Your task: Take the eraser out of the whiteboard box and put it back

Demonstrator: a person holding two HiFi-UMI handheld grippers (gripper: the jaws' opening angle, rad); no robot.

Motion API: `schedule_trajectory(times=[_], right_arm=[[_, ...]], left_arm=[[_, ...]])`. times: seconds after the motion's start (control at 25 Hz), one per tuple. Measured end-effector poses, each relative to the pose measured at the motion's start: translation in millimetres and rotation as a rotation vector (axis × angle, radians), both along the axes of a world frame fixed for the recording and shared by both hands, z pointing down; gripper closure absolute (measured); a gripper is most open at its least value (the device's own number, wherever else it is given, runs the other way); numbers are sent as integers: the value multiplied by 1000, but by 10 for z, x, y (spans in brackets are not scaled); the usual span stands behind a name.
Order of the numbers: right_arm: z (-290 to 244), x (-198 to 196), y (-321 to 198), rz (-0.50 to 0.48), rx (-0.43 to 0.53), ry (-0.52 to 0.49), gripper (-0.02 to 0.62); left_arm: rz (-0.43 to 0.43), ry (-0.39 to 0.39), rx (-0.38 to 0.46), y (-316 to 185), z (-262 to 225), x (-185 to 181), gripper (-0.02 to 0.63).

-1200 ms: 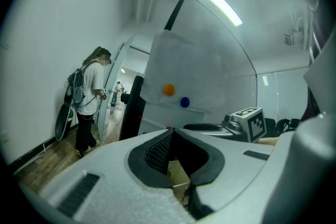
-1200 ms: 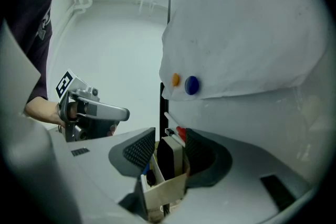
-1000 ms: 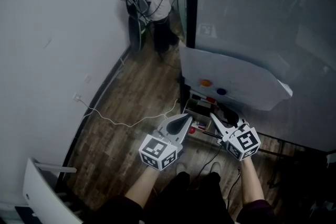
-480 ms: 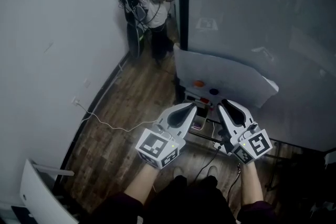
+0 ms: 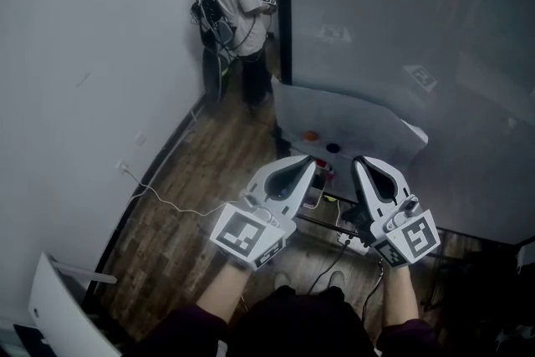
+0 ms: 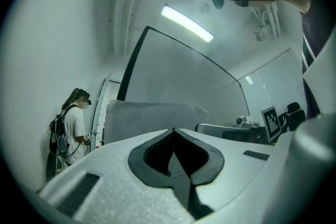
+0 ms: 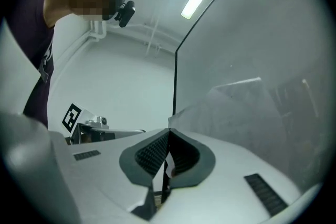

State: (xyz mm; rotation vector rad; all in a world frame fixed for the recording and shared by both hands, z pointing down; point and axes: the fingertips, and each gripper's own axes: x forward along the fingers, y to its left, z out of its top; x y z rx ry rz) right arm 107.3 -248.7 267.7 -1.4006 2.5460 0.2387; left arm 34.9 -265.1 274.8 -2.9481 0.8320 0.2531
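Note:
My left gripper [image 5: 308,160] and right gripper [image 5: 361,160] are held side by side in front of me, both pointing away. Each is shut with its tips touching, as the left gripper view [image 6: 174,129] and right gripper view [image 7: 169,131] show. The right jaws have just been closing and hold nothing. Below them a sliver of the whiteboard box [image 5: 326,176] shows in the gap; the rest is hidden. I cannot see the eraser in any view. The tilted white board [image 5: 368,128] with an orange magnet [image 5: 310,135] and a dark magnet [image 5: 333,148] stands just beyond.
A person [image 5: 236,4] stands at the far wall with another gripper. A white cable [image 5: 167,201] trails over the wood floor at left. A power strip [image 5: 353,243] lies under my right gripper. A glass wall [image 5: 418,29] rises at right, and a white panel [image 5: 58,297] leans at bottom left.
Both grippers have risen away from the box toward my head. The right jaws, open over the box a second ago, have shut empty. The box is now mostly covered.

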Motion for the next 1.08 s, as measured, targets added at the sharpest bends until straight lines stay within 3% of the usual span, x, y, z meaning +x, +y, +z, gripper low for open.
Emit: schedule_trajectory(times=[0.28, 1.08], right_arm=[[-115, -44, 68, -4, 39, 9, 592], [-1, -68, -13, -23, -23, -42, 592]], left_arm=[[-5, 2, 18, 41, -88, -3, 601], [-8, -3, -22, -57, 63, -53, 601]])
